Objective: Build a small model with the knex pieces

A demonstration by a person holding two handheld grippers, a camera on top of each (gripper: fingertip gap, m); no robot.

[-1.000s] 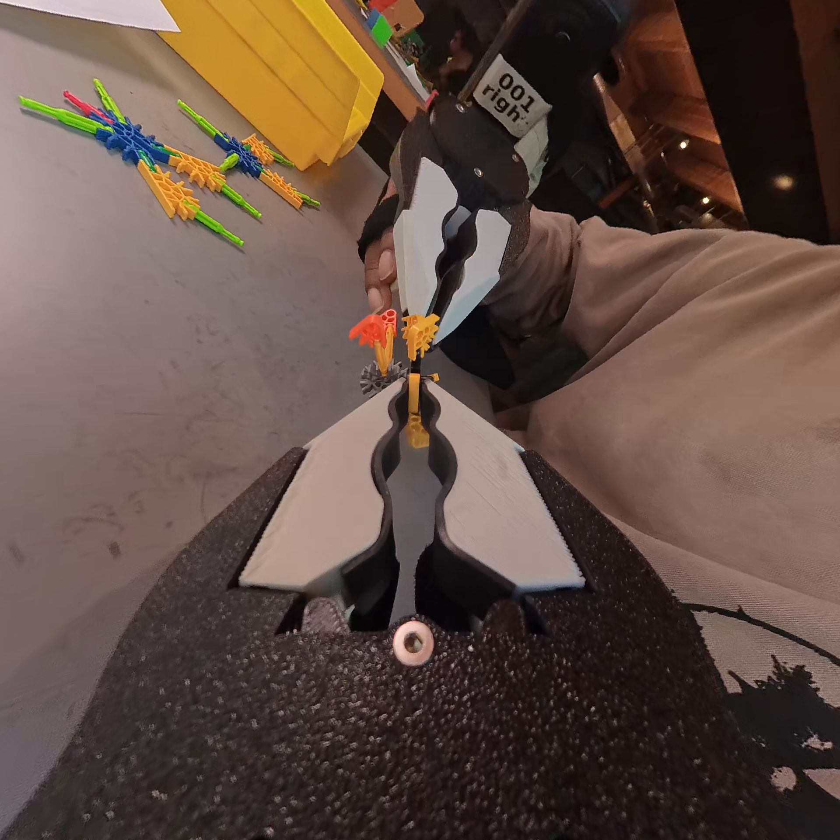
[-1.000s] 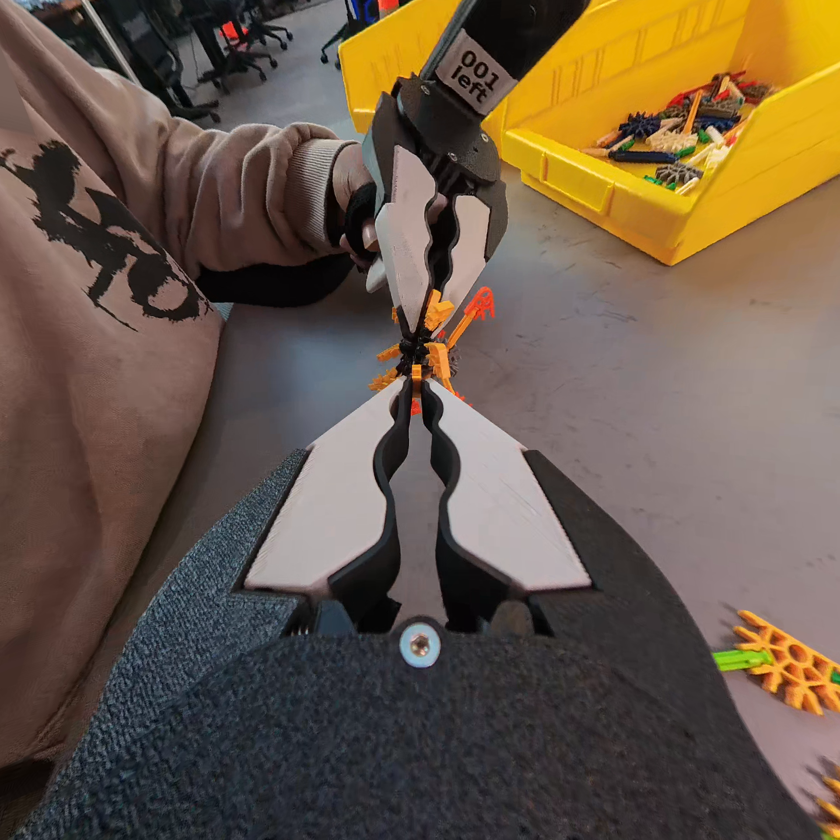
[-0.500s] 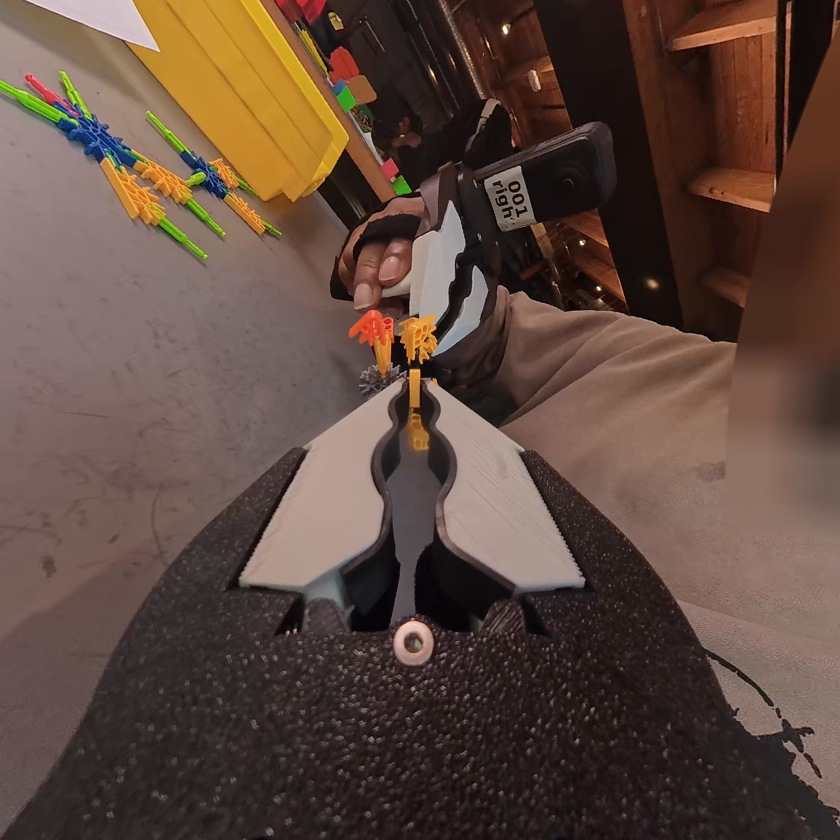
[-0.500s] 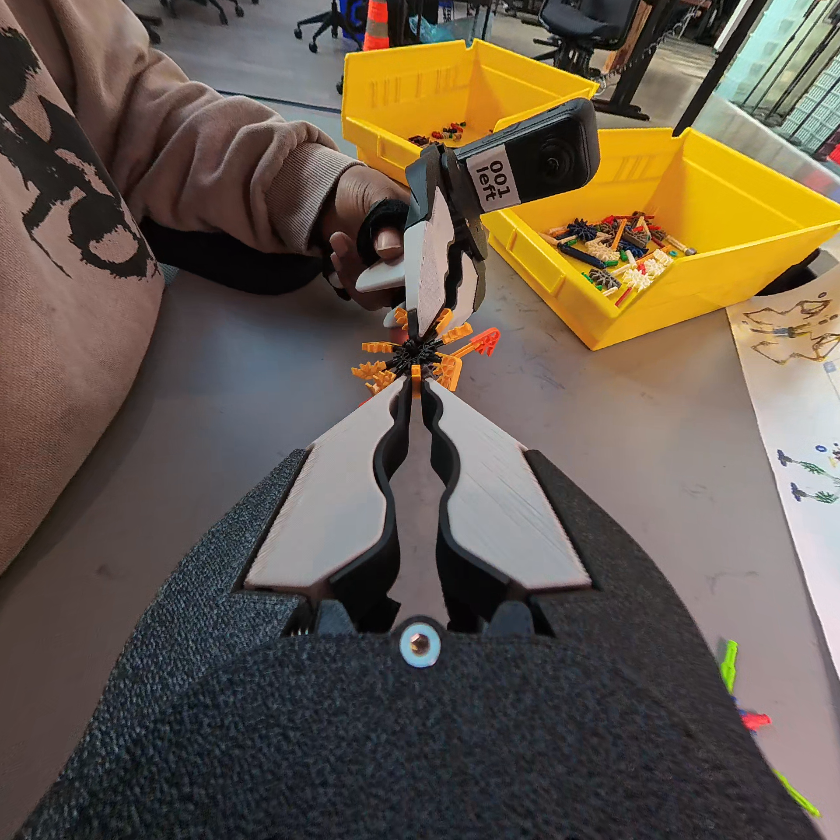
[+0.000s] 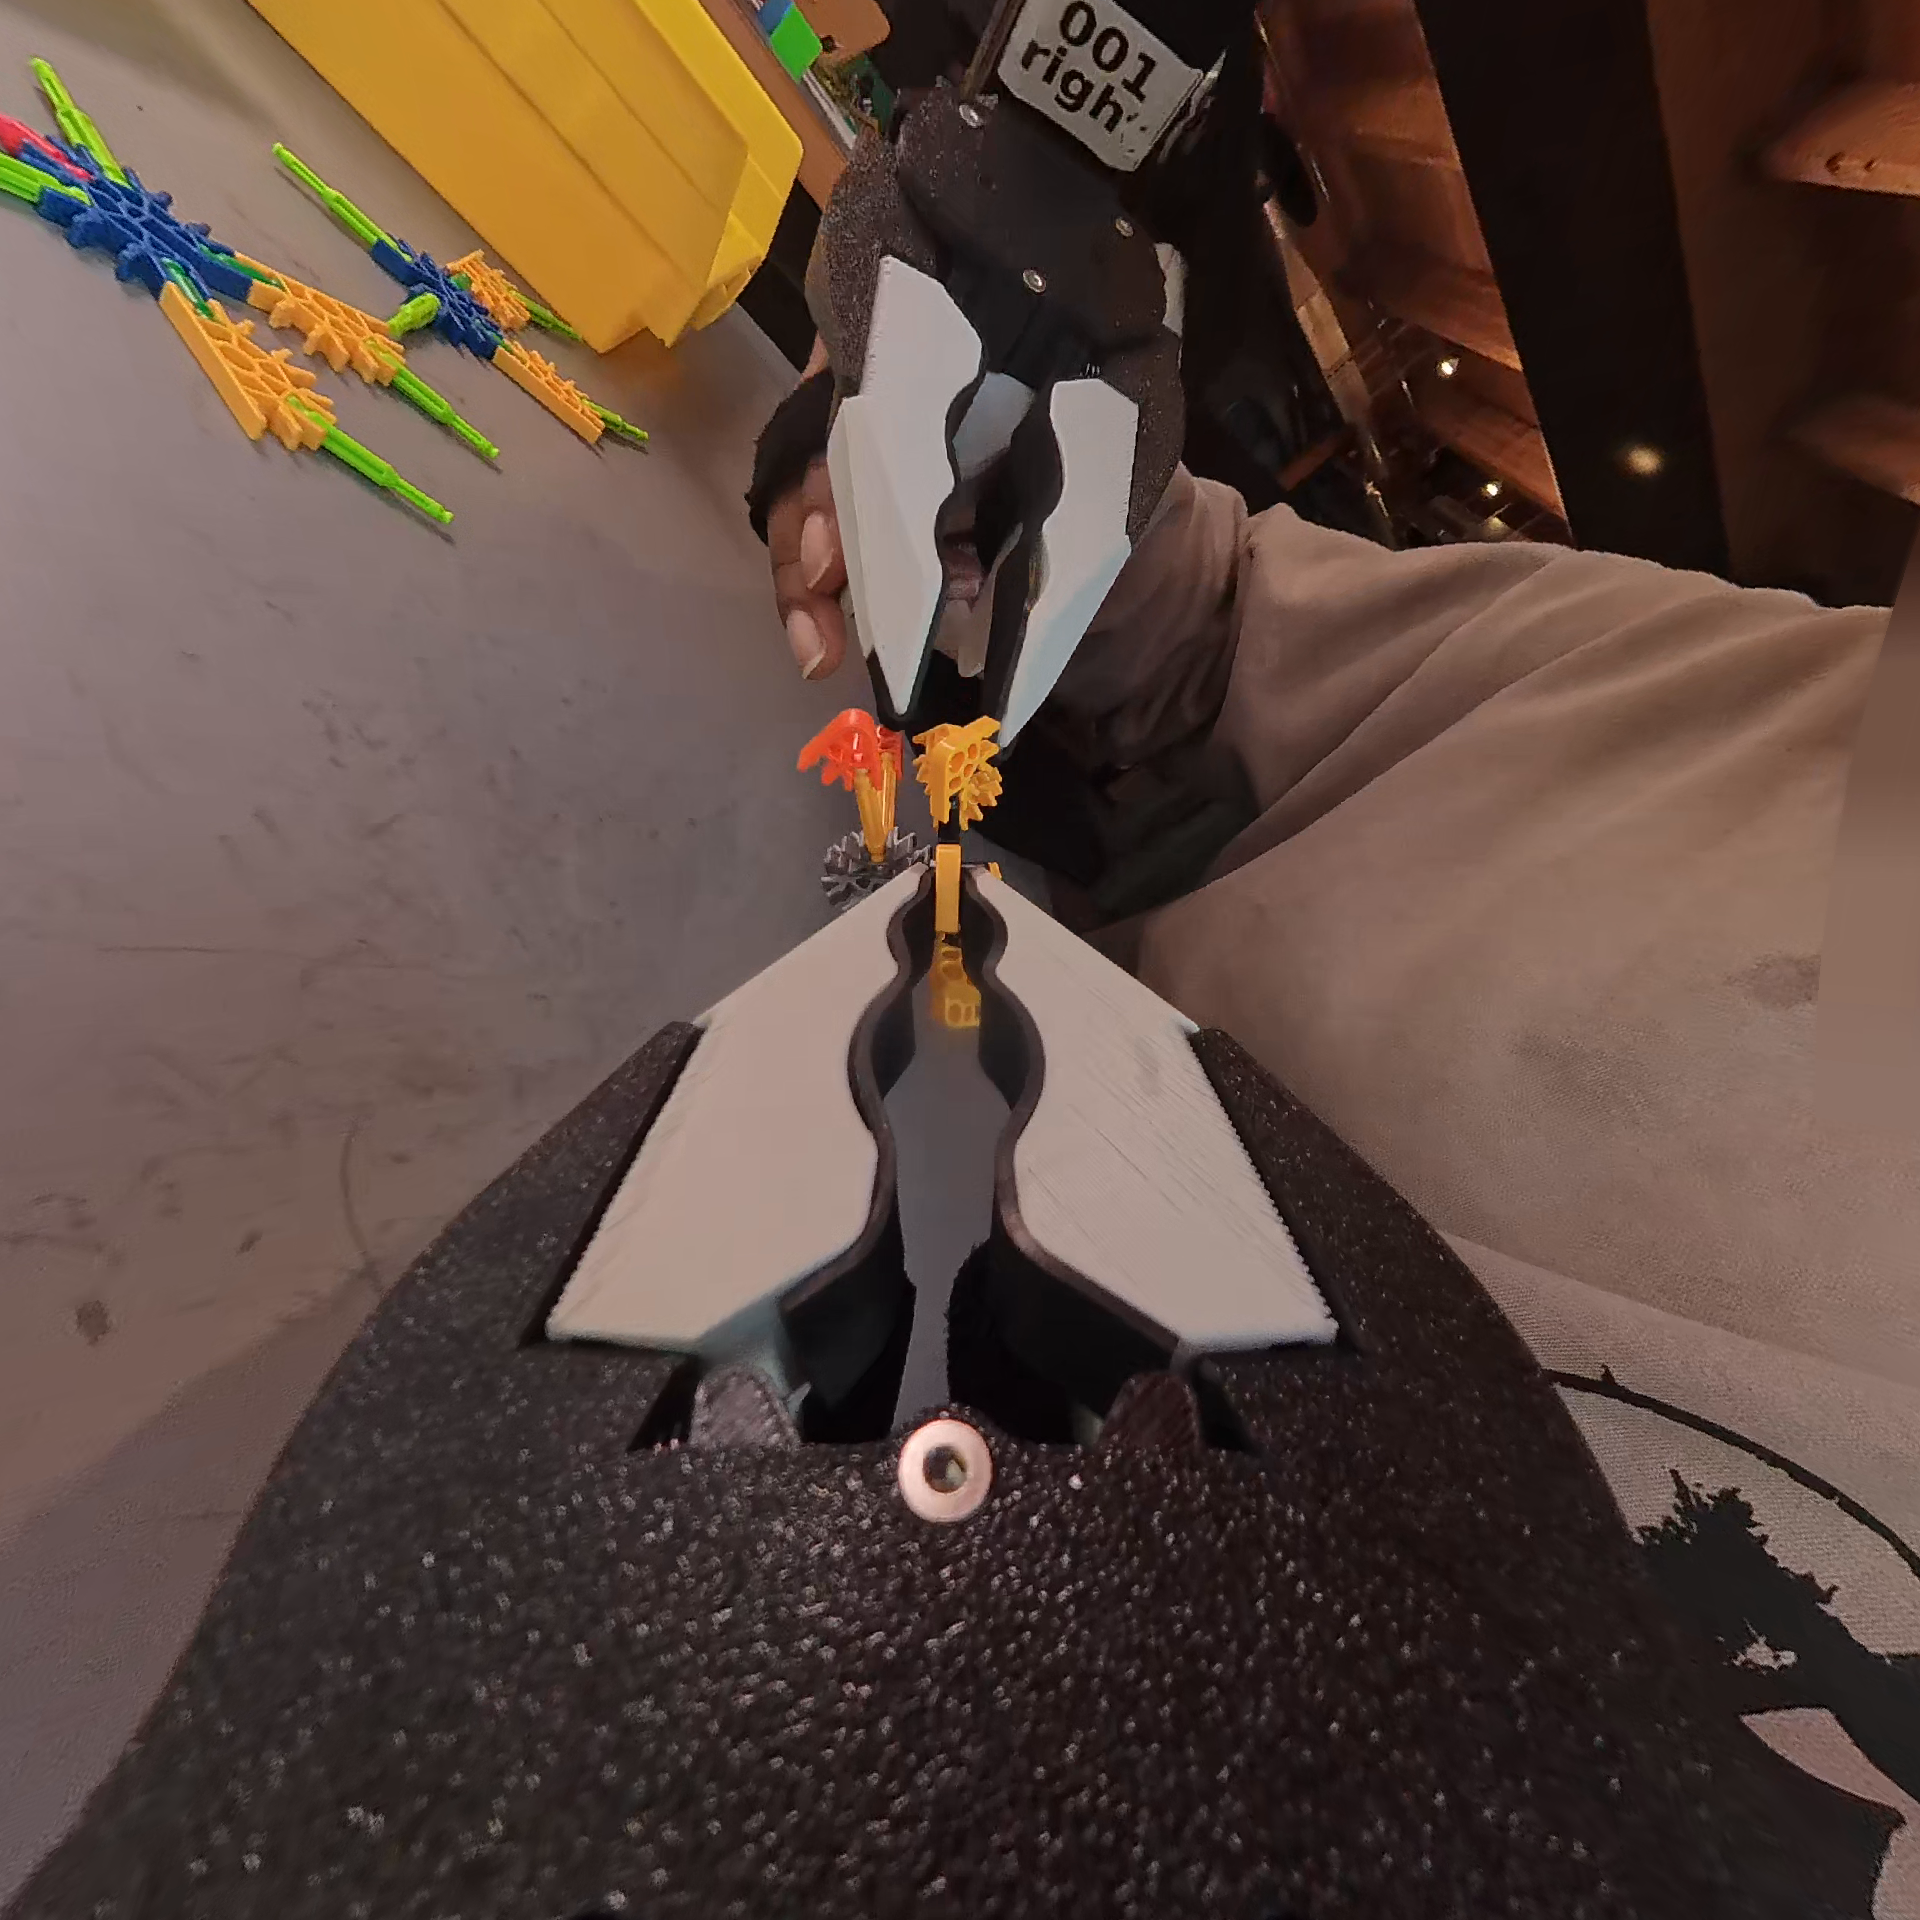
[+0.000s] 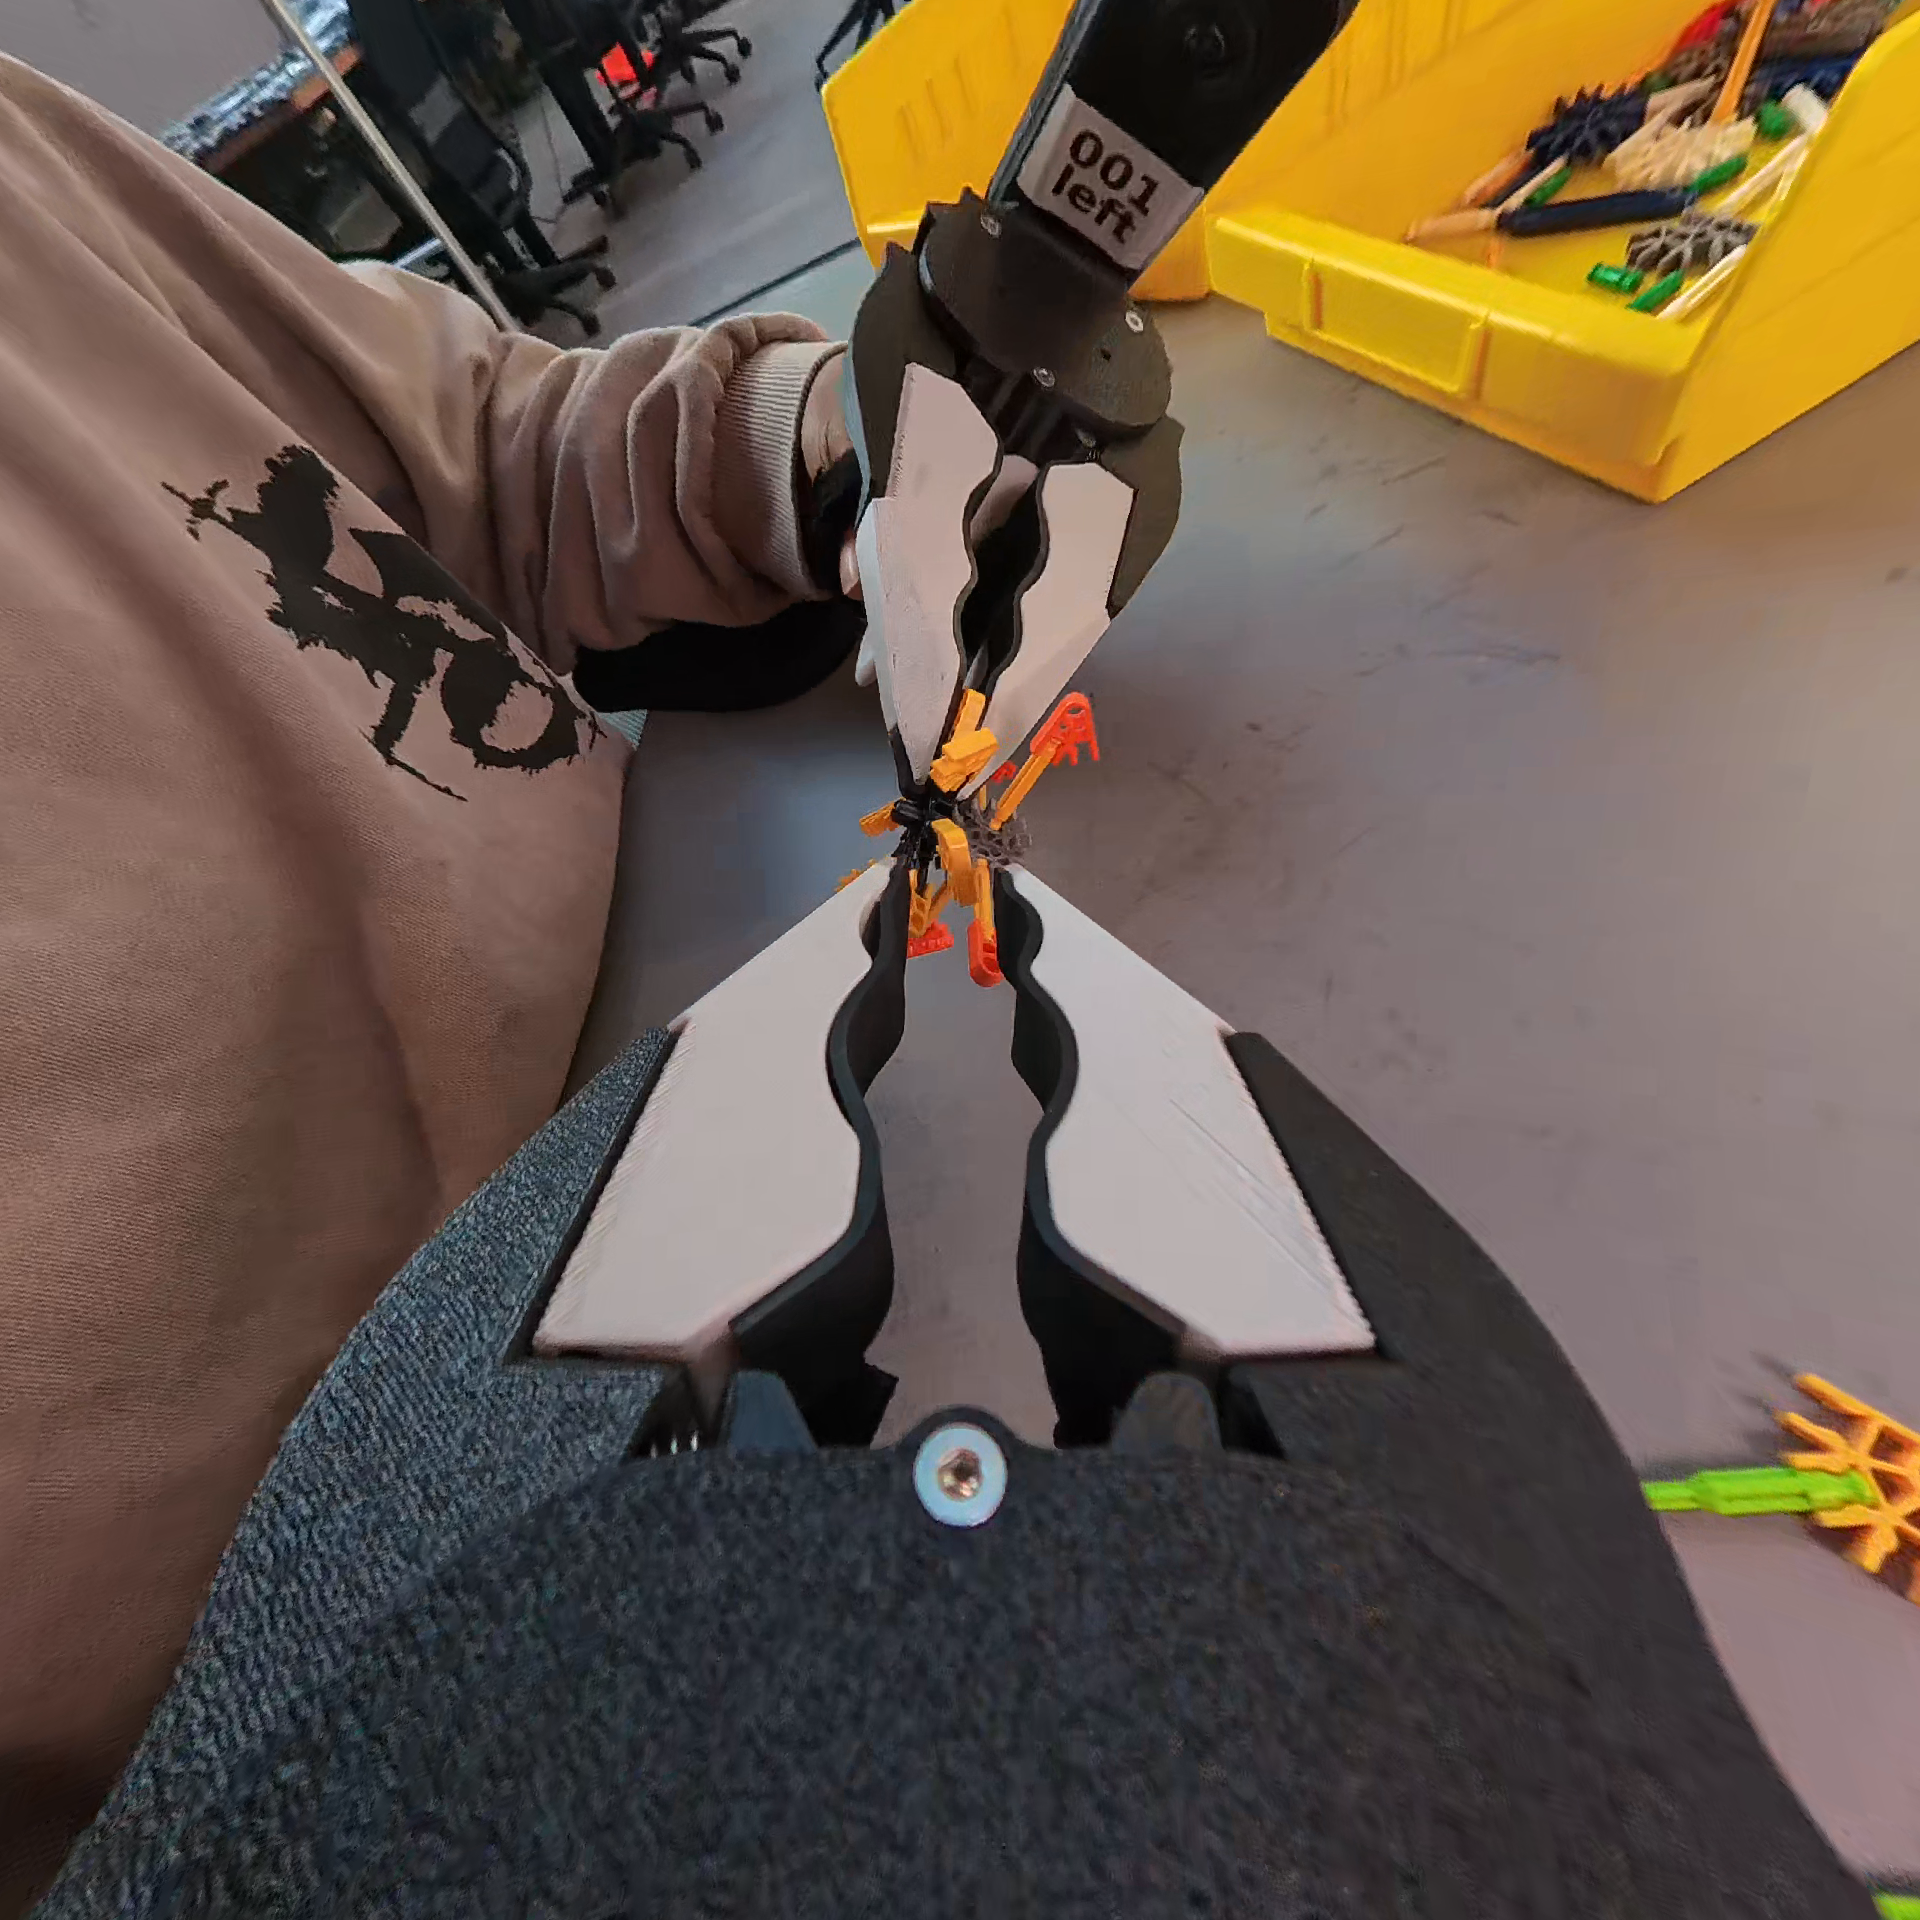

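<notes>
While the yellow bin (image 6: 1538, 343) holds loose rods and connectors, the left gripper (image 5: 943, 878) pinches the orange construction-toy cluster (image 6: 951, 821) above the table (image 5: 312, 727); the right gripper (image 6: 940, 883), clamped before, has parted (now narrowly agape, straddling it)

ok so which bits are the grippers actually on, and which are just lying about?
Being handled:
orange-and-yellow rod assembly, with the left gripper shut on it
right gripper, jaws slightly apart around its other end, grip unclear

Lying about:
blue, yellow and green builds on the table
yellow bins with loose parts
</notes>
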